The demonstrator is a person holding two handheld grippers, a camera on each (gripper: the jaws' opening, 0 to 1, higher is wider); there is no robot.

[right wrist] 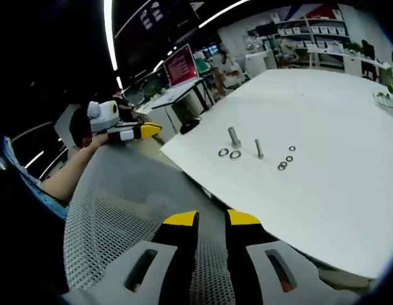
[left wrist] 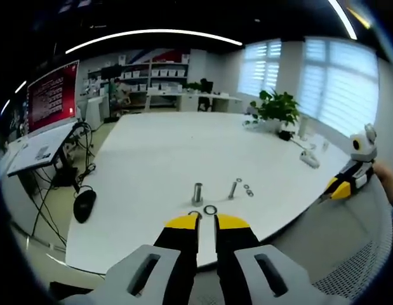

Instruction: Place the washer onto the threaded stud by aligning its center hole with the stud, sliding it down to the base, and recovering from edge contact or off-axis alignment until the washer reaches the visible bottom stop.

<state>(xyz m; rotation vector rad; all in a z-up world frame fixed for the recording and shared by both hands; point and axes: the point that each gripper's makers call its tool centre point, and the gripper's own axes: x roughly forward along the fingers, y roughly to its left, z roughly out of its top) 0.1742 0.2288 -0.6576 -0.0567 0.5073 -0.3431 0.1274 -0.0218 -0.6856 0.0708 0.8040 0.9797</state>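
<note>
The left gripper (left wrist: pixel 206 220) hovers low over the near edge of the white table (left wrist: pixel 164 152), its yellow-tipped jaws a narrow gap apart and holding nothing. Just beyond the tips lie two washers: one (left wrist: pixel 211 210) in line with the gap, the other (left wrist: pixel 194 215) partly hidden by the left jaw tip. Behind them stands a short, thick stud (left wrist: pixel 197 192), upright; to its right a thinner stud (left wrist: pixel 233 189), also upright, with small loose washers (left wrist: pixel 247 189) near its base. The right gripper (right wrist: pixel 212 219) is held back over a grey mesh chair back (right wrist: pixel 120 210), well apart from the table, jaws slightly apart and empty; in its view the same hardware shows as two washers (right wrist: pixel 229 153) beside the thick stud (right wrist: pixel 233 136). Assessment: no washer is on a stud yet; the pickup has not begun. Risks: a flat washer on a smooth top may slide or flip away when the jaws close on its rim; the neighbouring washer may be nudged or caught with it; a tilted grip would bring the hole off-axis, so the rim catches on the thread crest and hangs short of the base. Which stud fits which washer cannot be judged from here; a mismatch would jam.
</note>
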